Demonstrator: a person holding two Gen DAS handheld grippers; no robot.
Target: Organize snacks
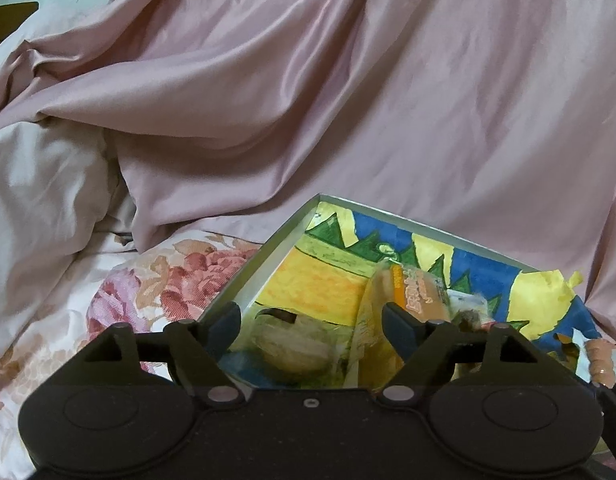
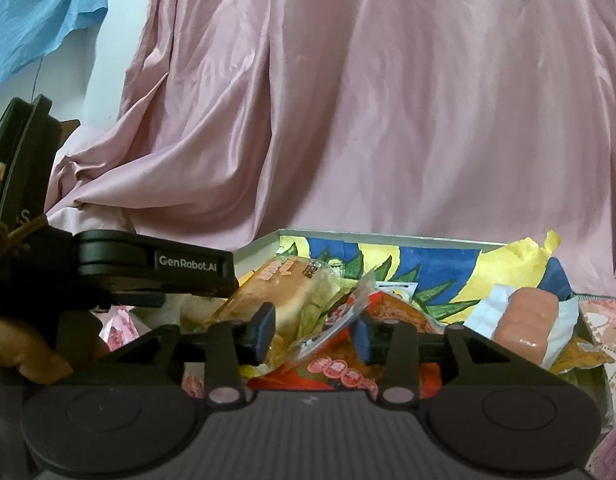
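Observation:
A shallow box (image 1: 264, 252) lined with blue, yellow and green painted paper lies on the bed and holds the snacks. My left gripper (image 1: 312, 322) stands open over the box's near left corner. Below it lie a round pale pastry in a clear wrapper (image 1: 296, 344) and a wrapped bread bun with an orange label (image 1: 412, 292). My right gripper (image 2: 314, 332) is open low over the box (image 2: 388, 238). The clear edge of a red snack packet (image 2: 332, 336) runs between its fingers, which do not press on it. The bun (image 2: 284, 292) lies just beyond, and a pink sausage (image 2: 524, 320) sits at the right.
Pink satin fabric (image 1: 348, 100) hangs in folds right behind the box. A floral bedcover (image 1: 148, 280) spreads to the left of it. In the right wrist view the left gripper's casing (image 2: 156, 268) and the hand holding it (image 2: 28, 352) reach in from the left.

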